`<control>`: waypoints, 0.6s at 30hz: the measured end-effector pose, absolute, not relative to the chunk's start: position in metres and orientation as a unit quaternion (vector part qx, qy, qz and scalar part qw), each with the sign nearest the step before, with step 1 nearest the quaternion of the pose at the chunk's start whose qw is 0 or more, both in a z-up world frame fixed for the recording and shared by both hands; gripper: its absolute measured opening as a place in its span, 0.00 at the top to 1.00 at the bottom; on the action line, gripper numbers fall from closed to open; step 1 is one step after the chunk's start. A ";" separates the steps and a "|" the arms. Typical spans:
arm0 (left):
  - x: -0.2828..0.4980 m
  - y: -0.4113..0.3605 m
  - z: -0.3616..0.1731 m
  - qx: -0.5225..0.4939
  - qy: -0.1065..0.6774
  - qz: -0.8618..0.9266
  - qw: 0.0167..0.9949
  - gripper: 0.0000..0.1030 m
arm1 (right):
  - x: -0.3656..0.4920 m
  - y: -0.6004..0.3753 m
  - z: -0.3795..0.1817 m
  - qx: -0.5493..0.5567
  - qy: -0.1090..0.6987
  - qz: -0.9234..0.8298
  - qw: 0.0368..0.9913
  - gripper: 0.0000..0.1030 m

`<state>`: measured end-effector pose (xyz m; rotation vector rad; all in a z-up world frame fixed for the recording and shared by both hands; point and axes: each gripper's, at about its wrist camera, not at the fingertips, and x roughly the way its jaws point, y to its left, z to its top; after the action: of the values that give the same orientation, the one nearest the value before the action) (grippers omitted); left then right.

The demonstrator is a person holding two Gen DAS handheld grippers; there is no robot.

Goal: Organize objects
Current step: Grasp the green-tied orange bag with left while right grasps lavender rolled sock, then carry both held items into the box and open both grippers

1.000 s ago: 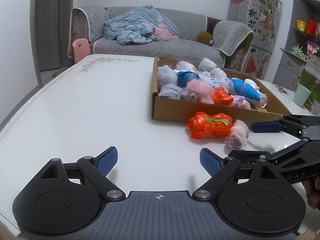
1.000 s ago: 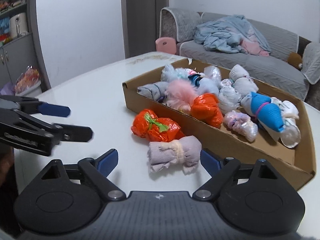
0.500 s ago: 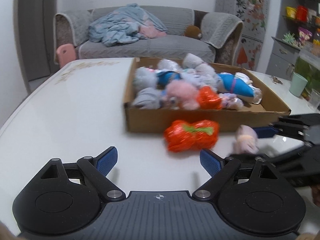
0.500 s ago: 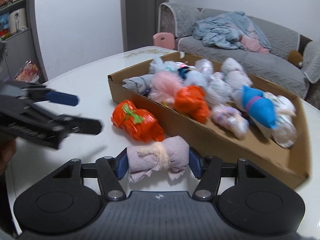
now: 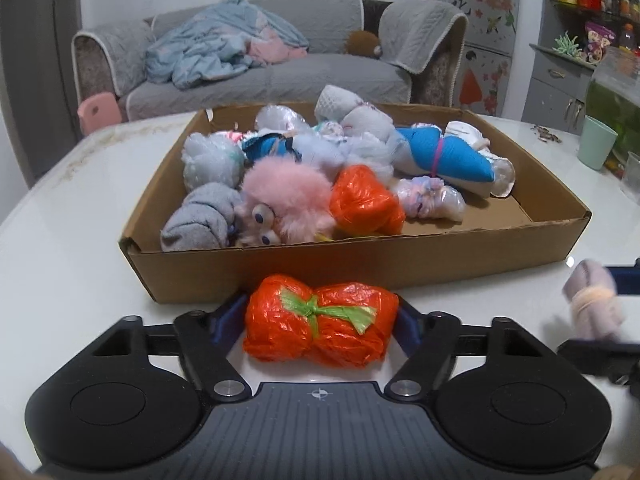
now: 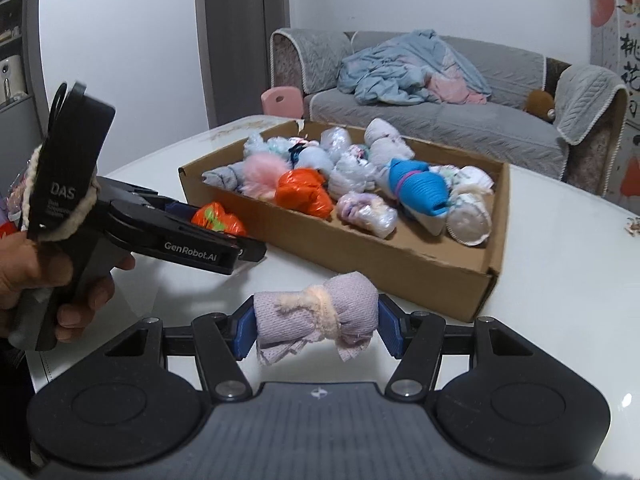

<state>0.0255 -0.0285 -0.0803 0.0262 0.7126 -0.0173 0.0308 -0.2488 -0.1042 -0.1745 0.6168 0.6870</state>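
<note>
Two bundles gripped: my left gripper (image 5: 322, 326) jaws just closed on orange bag bundle (image 5: 320, 326), lower centre; right gripper (image 6: 316, 326) clamps lilac cloth roll (image 6: 318, 318). Next: lift both over cardboard box (image 5: 360, 268) wall, release inside

the left gripper (image 5: 322, 322) has moved up to the orange bundle (image 5: 320, 326) and its jaws have just been closing around it; the right gripper (image 6: 316, 326) closed on the lilac roll (image 6: 318, 314) and raised it off the bench (image 6: 560, 280).
</note>
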 end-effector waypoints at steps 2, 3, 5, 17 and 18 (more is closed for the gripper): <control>0.022 -0.027 -0.079 0.015 0.349 -0.019 0.937 0.33 | 0.030 -0.253 -0.103 -0.083 0.295 0.329 0.893 0.46; 0.020 -0.027 -0.079 0.018 0.349 -0.020 0.937 0.34 | 0.030 -0.255 -0.101 -0.084 0.294 0.328 0.894 0.46; 0.013 -0.026 -0.076 0.026 0.347 -0.023 0.937 0.35 | 0.029 -0.261 -0.098 -0.085 0.292 0.327 0.894 0.46; 0.015 -0.072 0.045 0.176 0.257 -0.206 0.928 0.34 | 0.051 -0.270 -0.010 -0.210 0.225 0.360 0.880 0.46; 0.023 -0.079 0.053 0.190 0.256 -0.224 0.921 0.34 | 0.056 -0.267 -0.003 -0.224 0.223 0.366 0.875 0.46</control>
<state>0.0226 -0.0787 0.0532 0.3894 0.5259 -0.4602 0.0559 -0.2668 -0.0033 -0.4677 0.4654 0.7641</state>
